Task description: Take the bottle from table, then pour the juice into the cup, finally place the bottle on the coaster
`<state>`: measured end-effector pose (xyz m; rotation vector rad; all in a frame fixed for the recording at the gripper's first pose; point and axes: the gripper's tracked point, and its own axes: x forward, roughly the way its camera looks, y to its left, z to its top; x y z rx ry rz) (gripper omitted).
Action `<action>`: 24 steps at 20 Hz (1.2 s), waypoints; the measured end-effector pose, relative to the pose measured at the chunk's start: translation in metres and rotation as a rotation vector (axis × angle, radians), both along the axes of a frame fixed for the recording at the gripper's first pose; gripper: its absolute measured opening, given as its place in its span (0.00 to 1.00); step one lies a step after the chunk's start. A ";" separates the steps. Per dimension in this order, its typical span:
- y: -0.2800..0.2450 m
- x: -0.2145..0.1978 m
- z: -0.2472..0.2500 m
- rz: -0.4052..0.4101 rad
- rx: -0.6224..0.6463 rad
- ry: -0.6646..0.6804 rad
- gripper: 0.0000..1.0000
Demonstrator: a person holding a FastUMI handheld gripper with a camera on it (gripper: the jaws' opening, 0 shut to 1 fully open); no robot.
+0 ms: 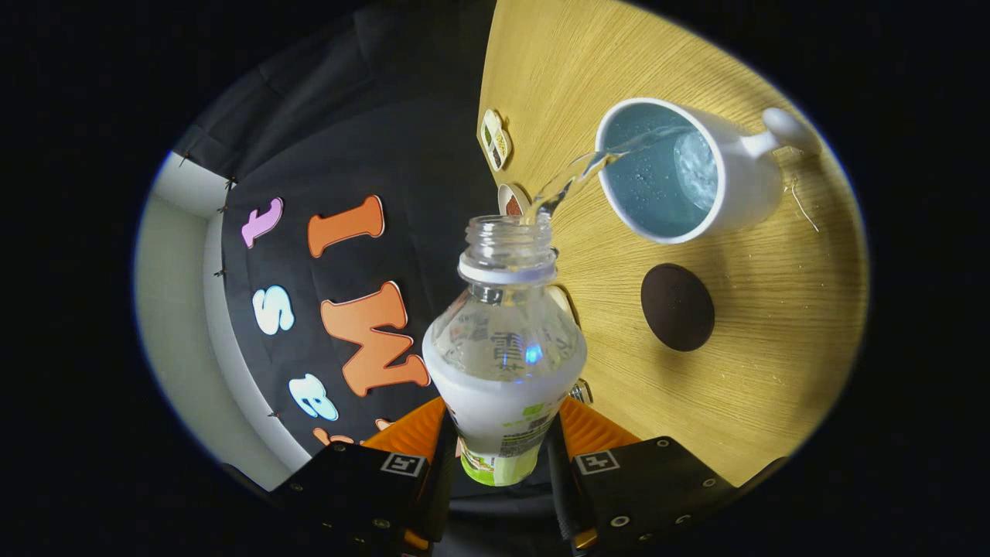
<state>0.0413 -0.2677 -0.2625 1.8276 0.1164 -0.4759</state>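
Fingers (501, 456) clenched on a tipped clear bottle (503, 340); its thin stream arcs into the white mug (688, 170) beyond them and could overshoot the rim, wetting the surface (758, 371)

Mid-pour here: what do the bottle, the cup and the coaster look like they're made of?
Bottle: clear thin plastic by its look, see-through glossy wall with a printed wrap, gripper shut on it. Cup: likely glazed ceramic, thick white glossy wall, pale blue inside. Coaster: dark, matte, flat disc, perhaps rubber or cork; cannot tell. Table: wood-grain, possibly laminate.
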 end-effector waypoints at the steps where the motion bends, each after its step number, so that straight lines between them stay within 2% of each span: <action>1: -0.001 0.001 0.000 -0.006 0.002 0.000 0.56; 24: -0.020 0.005 0.020 -0.061 0.094 -0.036 0.56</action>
